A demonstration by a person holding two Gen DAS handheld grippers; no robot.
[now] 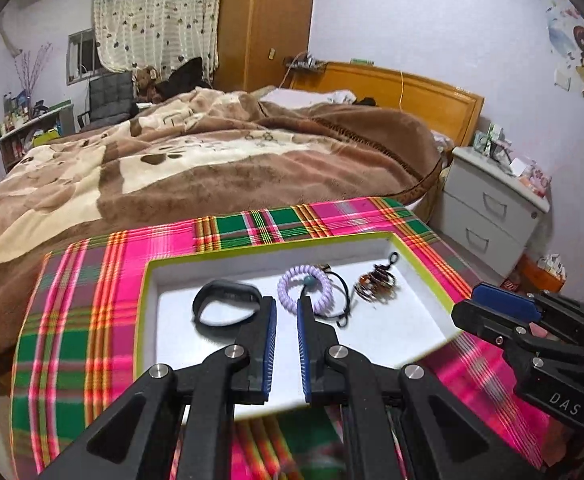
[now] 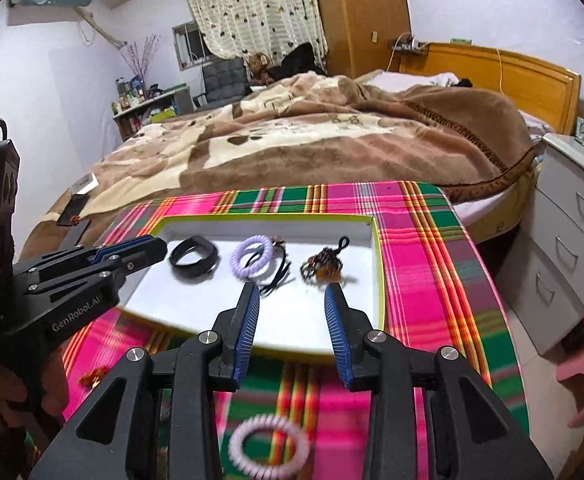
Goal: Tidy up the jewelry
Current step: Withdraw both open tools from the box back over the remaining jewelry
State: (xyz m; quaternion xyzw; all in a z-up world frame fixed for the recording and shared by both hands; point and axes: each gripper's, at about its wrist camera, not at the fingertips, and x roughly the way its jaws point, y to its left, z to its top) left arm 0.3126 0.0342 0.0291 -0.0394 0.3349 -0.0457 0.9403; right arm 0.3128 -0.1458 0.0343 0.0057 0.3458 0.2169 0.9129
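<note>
White-floored tray [image 2: 368, 264] on plaid cloth [image 2: 432, 248] holds black band [image 2: 191, 258], lilac coil tie [image 2: 251, 258], beaded piece [image 2: 322, 270], perhaps a bracelet; second coil [image 2: 267, 444] blurred below right gripper [image 2: 292, 300], gaping, empty; left gripper [image 1: 286, 312] narrowly parted, seemingly empty, base cut off.

The room was evenly and fairly brightly lit by soft indoor light, with only faint shadows under the pieces in the white tray [image 1: 372, 336] and no harsh glare on it. Both views bowed strongly at the edges, bending the walls and wardrobe [image 2: 364, 12], with dark corners at the rim. Motion blur smeared the near plaid cloth [image 2: 304, 392] and the pale coil ring [image 2: 269, 446] lying on it, while the far bed [image 1: 219, 152] stayed reasonably sharp.
</note>
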